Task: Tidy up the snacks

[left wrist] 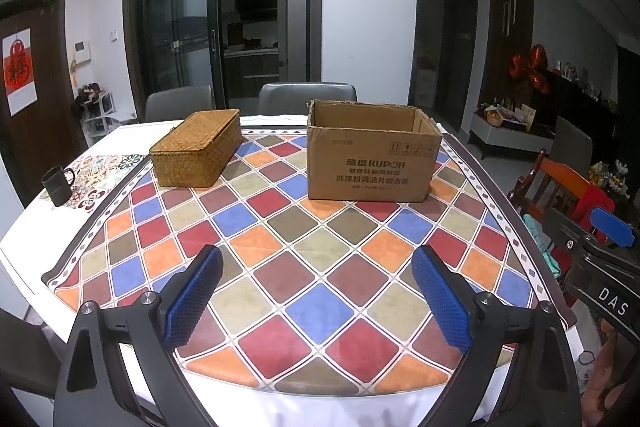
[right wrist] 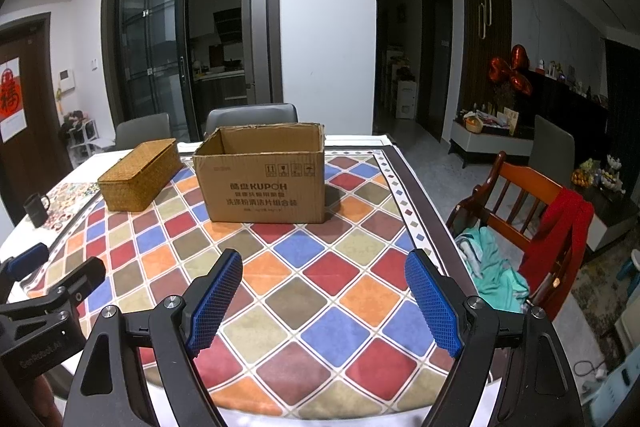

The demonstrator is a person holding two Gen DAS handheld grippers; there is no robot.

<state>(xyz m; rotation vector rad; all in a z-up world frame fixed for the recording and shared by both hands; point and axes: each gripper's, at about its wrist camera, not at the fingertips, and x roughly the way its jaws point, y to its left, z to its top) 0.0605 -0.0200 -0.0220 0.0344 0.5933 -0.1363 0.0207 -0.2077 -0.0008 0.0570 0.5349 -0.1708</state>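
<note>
An open cardboard box (left wrist: 372,163) printed KUPOH stands on the far middle of the table; its inside is hidden. It also shows in the right wrist view (right wrist: 264,183). A closed woven basket box (left wrist: 198,151) sits to its left, also in the right wrist view (right wrist: 140,173). No snacks show. My left gripper (left wrist: 316,255) is open and empty above the near table edge. My right gripper (right wrist: 324,259) is open and empty, to the right of the left one.
The table carries a diamond-patterned mat (left wrist: 280,235). A black mug (left wrist: 58,185) stands at the far left. Grey chairs (left wrist: 306,97) stand behind the table. A wooden chair (right wrist: 524,211) with red and teal cloths stands right of the table.
</note>
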